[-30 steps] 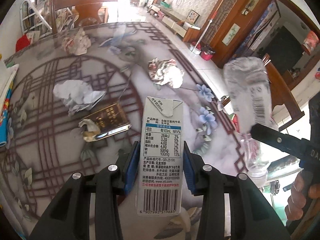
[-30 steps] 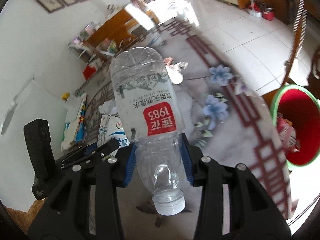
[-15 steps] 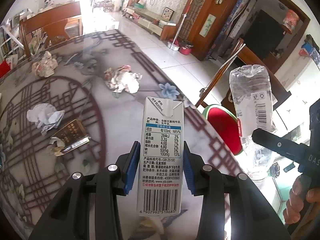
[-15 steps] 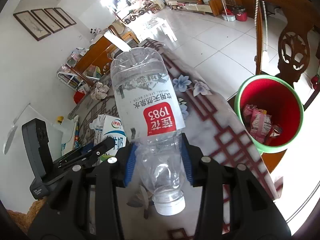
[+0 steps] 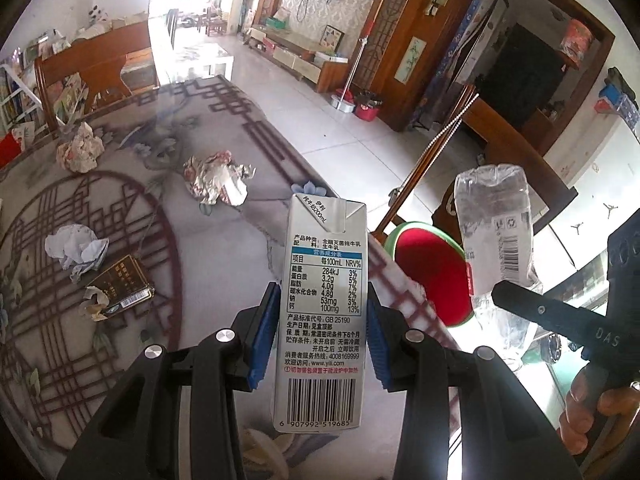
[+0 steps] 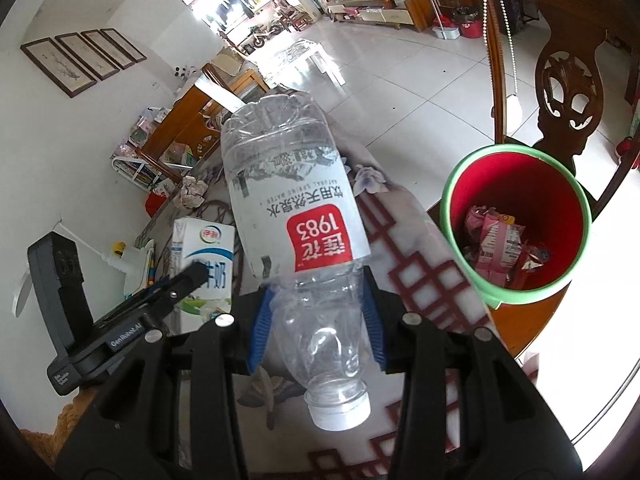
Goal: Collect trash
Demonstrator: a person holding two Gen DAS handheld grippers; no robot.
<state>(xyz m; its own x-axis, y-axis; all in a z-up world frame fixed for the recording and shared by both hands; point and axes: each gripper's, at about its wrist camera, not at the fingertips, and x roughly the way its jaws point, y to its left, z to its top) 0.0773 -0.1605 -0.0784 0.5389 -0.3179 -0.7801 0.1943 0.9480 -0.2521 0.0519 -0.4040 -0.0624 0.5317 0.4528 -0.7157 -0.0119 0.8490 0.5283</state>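
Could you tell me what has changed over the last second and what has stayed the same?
Both grippers have swung from over the table toward the red bin with the green rim, now near in the right wrist view. Nothing was grasped or released: the left gripper still clamps the white milk carton, the right gripper still clamps the clear plastic water bottle. The crumpled paper remains on the table.

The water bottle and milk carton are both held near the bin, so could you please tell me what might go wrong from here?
1. The right tongs pinch the water bottle at its crumpled neck end; it may slip or swing.
2. The red bin sits beyond the table edge; an early release could land short.
3. The left tongs hold the milk carton close by; the two may collide.
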